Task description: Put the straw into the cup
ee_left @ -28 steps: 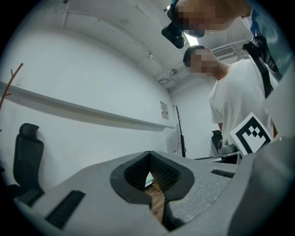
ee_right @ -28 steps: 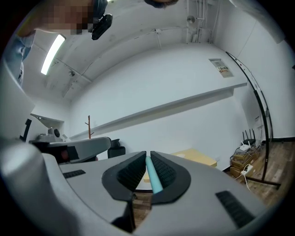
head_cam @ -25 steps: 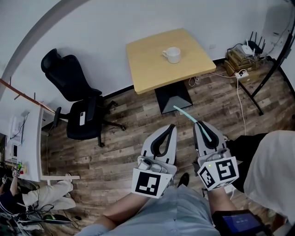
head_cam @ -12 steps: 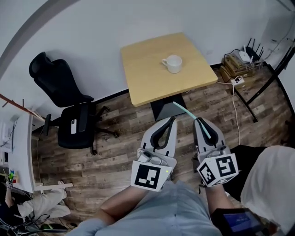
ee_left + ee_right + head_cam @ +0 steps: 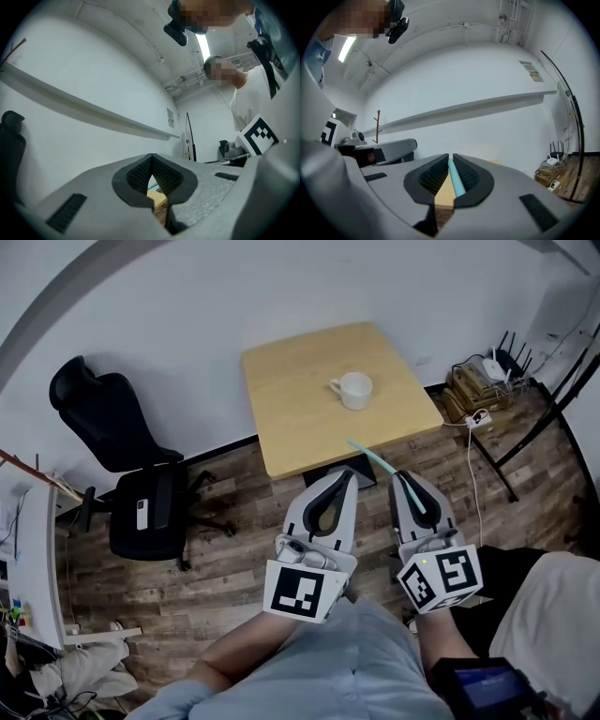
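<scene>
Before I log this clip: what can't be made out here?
Cup contents: head view, too small and far to tell.
Cup in both gripper views: blocked by each gripper's own tongs.
Straw free end: right gripper view shows only the stretch clamped in the tongs of the right gripper.
Table base: head view, mostly covered by the left gripper.

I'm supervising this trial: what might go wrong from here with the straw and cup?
1. The light blue straw sticks far past the right gripper, whose jaws grip only its rear part; the tip could wobble and miss the white handled cup.
2. Nothing steadies the cup on the wooden table; the left gripper is shut and short of it, so a nudge might tip it.
</scene>
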Action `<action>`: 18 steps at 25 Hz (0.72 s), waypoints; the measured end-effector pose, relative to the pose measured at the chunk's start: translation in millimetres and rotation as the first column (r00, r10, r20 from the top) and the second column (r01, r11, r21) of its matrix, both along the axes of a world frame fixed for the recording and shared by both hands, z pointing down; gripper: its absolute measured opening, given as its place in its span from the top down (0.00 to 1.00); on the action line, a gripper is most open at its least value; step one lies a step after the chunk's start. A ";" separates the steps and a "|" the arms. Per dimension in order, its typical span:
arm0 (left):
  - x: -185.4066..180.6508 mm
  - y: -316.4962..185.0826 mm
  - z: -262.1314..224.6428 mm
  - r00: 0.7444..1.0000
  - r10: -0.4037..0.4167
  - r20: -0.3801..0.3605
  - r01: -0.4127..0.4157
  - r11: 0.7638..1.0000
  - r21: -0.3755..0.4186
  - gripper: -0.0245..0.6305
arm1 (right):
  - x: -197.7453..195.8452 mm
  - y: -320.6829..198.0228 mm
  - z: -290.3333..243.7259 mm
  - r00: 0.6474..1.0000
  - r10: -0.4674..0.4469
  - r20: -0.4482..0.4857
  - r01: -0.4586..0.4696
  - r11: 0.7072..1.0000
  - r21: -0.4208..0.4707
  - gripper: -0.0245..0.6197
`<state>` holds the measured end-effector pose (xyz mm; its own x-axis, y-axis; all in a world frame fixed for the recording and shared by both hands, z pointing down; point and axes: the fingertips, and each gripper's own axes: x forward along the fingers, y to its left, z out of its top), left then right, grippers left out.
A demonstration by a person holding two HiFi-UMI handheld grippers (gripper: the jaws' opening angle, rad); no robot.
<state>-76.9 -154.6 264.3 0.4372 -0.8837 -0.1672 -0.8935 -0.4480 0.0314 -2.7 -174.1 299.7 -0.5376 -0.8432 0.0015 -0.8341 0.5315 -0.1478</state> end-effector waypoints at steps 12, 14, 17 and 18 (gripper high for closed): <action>5.9 -41.2 28.3 0.999 0.040 0.006 -0.040 0.996 -0.080 0.97 | 9.3 -33.5 21.5 0.999 0.045 -0.001 -0.045 0.997 -0.059 0.92; 9.7 -50.1 34.3 0.999 0.041 0.015 -0.039 0.994 -0.098 0.97 | 13.7 -42.5 25.6 0.999 0.046 0.002 -0.046 0.997 -0.067 0.92; 16.8 -67.1 41.5 0.999 0.041 0.031 -0.037 0.992 -0.118 0.97 | 19.7 -59.5 32.0 0.999 0.043 0.007 -0.043 0.996 -0.079 0.92; 19.2 -73.4 43.1 0.999 0.040 0.035 -0.035 0.992 -0.123 0.97 | 21.2 -65.8 34.3 0.999 0.040 0.009 -0.040 0.996 -0.085 0.92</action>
<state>-57.7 -228.0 307.4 0.4745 -0.8793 -0.0422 -0.8776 -0.4762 0.0548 18.5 -240.0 334.0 -0.5038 -0.8611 0.0682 -0.8525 0.4830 -0.1999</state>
